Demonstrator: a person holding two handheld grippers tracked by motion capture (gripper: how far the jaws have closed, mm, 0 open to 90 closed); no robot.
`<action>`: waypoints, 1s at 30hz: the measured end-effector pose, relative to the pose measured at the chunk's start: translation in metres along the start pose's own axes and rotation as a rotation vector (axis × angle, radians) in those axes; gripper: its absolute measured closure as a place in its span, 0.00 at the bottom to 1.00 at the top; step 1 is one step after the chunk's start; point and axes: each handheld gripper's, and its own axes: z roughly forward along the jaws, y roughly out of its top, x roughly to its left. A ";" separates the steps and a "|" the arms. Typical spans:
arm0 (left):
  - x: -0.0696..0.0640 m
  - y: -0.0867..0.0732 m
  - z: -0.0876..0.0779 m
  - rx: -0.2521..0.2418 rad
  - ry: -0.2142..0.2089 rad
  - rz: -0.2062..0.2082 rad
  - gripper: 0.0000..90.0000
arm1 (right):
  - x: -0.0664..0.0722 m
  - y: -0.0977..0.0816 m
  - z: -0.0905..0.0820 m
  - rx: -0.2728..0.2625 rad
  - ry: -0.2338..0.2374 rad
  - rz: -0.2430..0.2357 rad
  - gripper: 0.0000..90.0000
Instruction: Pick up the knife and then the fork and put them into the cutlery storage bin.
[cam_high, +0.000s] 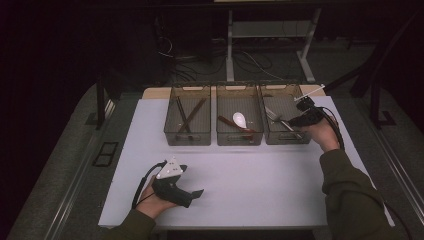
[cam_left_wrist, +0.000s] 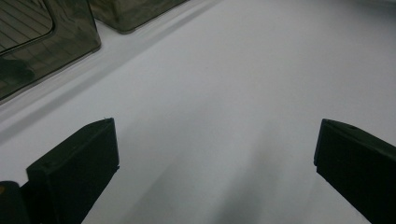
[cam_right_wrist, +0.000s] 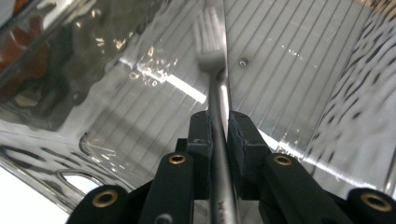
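With our right tool (cam_right_wrist: 218, 122) narrow around the fork (cam_right_wrist: 218, 93), tines toward 12 o'clock, we seem barely gripping over the right bin (cam_high: 286, 136); our left tool (cam_left_wrist: 215, 154) gapes wide.

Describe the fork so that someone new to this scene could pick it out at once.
Three smoky see-through bins stand in a row at the table's far edge; take the right bin. The fork is the silver one reaching into it, its handle between the right gripper's jaws. The other bins hold brown sticks and a white spoon.
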 end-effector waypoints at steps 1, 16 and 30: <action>0.000 0.000 0.000 0.000 0.001 0.001 0.00 | 0.000 0.000 -0.001 -0.016 0.002 0.001 0.83; 0.002 0.000 -0.001 0.001 0.009 0.008 0.00 | -0.004 -0.002 -0.032 -0.243 0.090 0.056 0.44; 0.006 0.000 -0.002 0.000 0.021 0.008 0.00 | 0.014 -0.020 -0.051 -0.382 0.182 -0.005 0.33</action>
